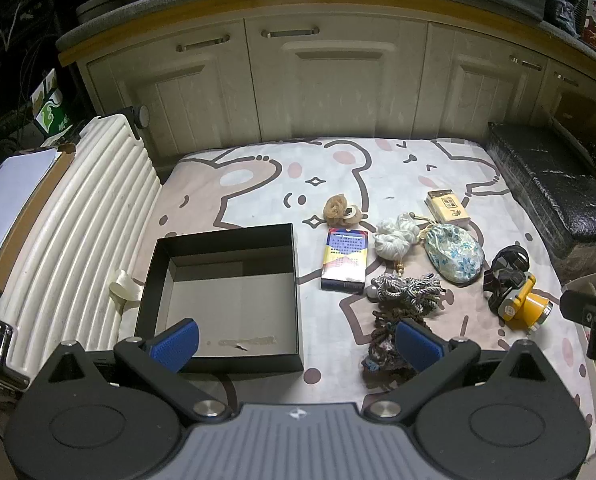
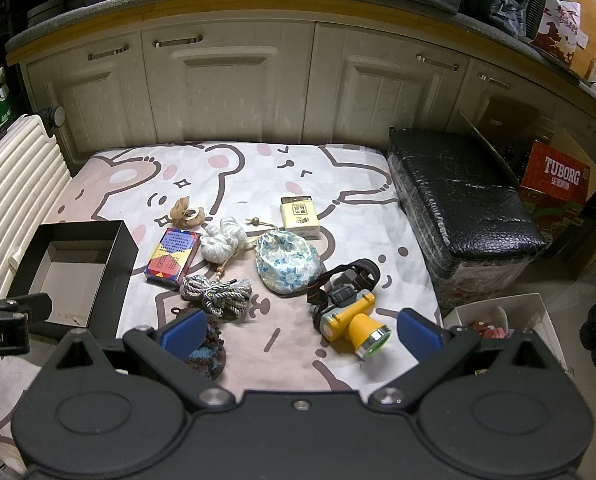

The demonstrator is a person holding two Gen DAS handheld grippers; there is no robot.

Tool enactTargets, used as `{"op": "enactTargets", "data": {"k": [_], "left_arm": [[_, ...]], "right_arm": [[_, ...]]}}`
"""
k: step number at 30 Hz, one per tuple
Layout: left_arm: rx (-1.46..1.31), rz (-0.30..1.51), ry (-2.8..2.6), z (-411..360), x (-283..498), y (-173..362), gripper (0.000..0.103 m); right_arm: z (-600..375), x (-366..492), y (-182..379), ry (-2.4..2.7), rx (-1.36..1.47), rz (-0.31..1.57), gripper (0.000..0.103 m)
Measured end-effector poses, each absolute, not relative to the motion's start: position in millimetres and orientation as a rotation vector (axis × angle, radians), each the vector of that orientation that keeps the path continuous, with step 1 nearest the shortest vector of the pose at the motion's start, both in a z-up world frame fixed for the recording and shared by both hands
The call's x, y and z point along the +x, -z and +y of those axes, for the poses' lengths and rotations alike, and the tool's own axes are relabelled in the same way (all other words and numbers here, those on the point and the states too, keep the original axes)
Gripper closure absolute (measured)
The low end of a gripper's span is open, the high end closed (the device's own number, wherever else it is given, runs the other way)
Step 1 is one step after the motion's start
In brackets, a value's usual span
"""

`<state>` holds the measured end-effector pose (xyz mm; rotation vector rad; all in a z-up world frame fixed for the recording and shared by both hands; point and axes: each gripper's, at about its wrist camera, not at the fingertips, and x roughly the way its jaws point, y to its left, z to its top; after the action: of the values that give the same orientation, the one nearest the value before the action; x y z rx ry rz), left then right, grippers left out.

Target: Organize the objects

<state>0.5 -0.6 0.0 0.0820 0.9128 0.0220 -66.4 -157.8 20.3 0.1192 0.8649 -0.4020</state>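
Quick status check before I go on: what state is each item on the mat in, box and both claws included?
Black box: lid off, empty.
Left claw: open, holding nothing.
Right claw: open, holding nothing.
Yellow headlamp: on its side, strap loose.
Floral pouch: lying closed.
Colourful card box: flat, closed.
Cream carton: flat, closed.
Grey cord: bundled.

The black box (image 1: 225,292) stands open and empty, clear from above. To its right the small things crowd together: card pack (image 1: 345,260), cords (image 1: 406,292), flowered pouch (image 1: 454,254), headlamp (image 2: 350,312). A white suitcase (image 1: 77,232) walls the left side, a black wrapped case (image 2: 462,216) the right; the mat (image 2: 257,168) behind lies bare.
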Motion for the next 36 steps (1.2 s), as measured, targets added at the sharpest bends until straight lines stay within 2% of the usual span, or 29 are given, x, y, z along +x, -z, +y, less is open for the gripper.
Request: {"op": "enactTargets", "data": {"k": [36], "left_arm": [[0.083, 0.916, -0.014, -0.2, 0.9, 0.0, 0.0]], "right_arm": [[-155.4, -62.9, -21.5, 0.406, 0.12, 0.867, 0.0]]}}
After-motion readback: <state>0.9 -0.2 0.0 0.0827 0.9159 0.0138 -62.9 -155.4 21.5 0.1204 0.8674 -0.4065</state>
